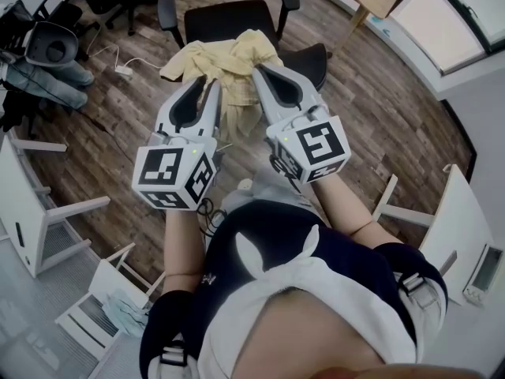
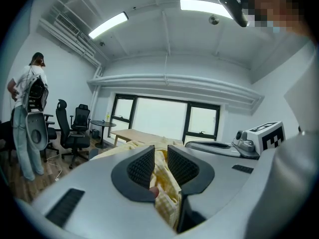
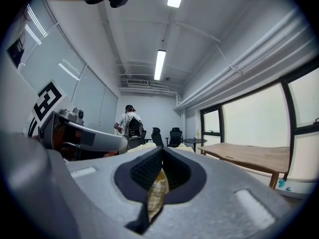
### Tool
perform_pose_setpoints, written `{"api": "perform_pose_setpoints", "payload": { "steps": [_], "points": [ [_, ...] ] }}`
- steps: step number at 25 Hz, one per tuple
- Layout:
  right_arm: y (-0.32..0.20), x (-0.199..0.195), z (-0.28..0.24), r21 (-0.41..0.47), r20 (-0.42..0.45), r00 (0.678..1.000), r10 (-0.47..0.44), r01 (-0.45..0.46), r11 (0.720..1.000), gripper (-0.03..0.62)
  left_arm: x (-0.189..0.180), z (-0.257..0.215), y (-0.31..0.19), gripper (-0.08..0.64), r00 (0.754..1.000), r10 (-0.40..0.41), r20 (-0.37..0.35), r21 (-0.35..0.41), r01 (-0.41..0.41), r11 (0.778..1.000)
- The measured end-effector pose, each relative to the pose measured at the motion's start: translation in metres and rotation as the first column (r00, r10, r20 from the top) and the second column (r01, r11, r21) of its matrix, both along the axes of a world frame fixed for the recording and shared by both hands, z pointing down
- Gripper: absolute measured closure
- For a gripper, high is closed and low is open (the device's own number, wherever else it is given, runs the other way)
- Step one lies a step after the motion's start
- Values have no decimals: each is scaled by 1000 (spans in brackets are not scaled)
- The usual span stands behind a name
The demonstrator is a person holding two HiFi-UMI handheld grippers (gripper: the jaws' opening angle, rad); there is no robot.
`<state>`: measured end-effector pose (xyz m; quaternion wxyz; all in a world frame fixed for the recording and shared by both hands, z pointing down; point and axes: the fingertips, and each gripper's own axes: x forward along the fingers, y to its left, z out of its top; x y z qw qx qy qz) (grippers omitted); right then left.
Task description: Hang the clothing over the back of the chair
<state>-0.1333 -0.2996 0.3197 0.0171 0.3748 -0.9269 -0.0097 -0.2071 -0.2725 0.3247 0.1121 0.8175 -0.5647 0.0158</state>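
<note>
— Starting with the left tool (image 1: 208,85): released or clenched?

— Clenched on the yellow clothing (image 1: 229,58). In the left gripper view, closed down to a narrow slot, with a thick fold of checked cloth pinched between the ribbed pads (image 2: 140,166).

— And the right tool (image 1: 264,73)?

— Clenched as well, and tighter. Pressed almost fully together in the right gripper view, with only a thin strip of the same cloth squeezed in and hanging out below.

— Where to place the clothing, then?

— Bunched between both tools, held up in front of the black chair (image 1: 225,18), above its seat and short of the backrest. Not yet draped over it. Impossible to tell whether touching the seat.

— Anything given by the head view alone?

— The whole garment at once, with the chair behind it. Also the wood floor (image 1: 379,109) and a white power strip (image 1: 122,71) on a cable, off to the left.

— And by the tool views only?

— A level look across the room: ceiling lights (image 2: 107,25), wide windows (image 2: 159,118), a long wooden worktop (image 3: 249,156), several office chairs (image 2: 72,131), and a person (image 2: 25,123) standing with a backpack.
</note>
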Motion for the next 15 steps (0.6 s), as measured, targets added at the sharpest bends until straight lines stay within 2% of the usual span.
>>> {"api": "perform_pose_setpoints", "payload": {
  "steps": [3,7,15],
  "points": [
    [7,2,-2,1,5,1000,0,0,1000,594,4,-2,8,488,1000,6,15,4,-6,1000],
    [20,3,-3,8,5,1000,-12,12,1000,594,5,-6,19,552,998,-28,53,31,26,999],
    [39,4,-2,29,-17,999,-34,34,999,594,18,-7,36,554,998,-9,60,44,7,999]
  ]
}}
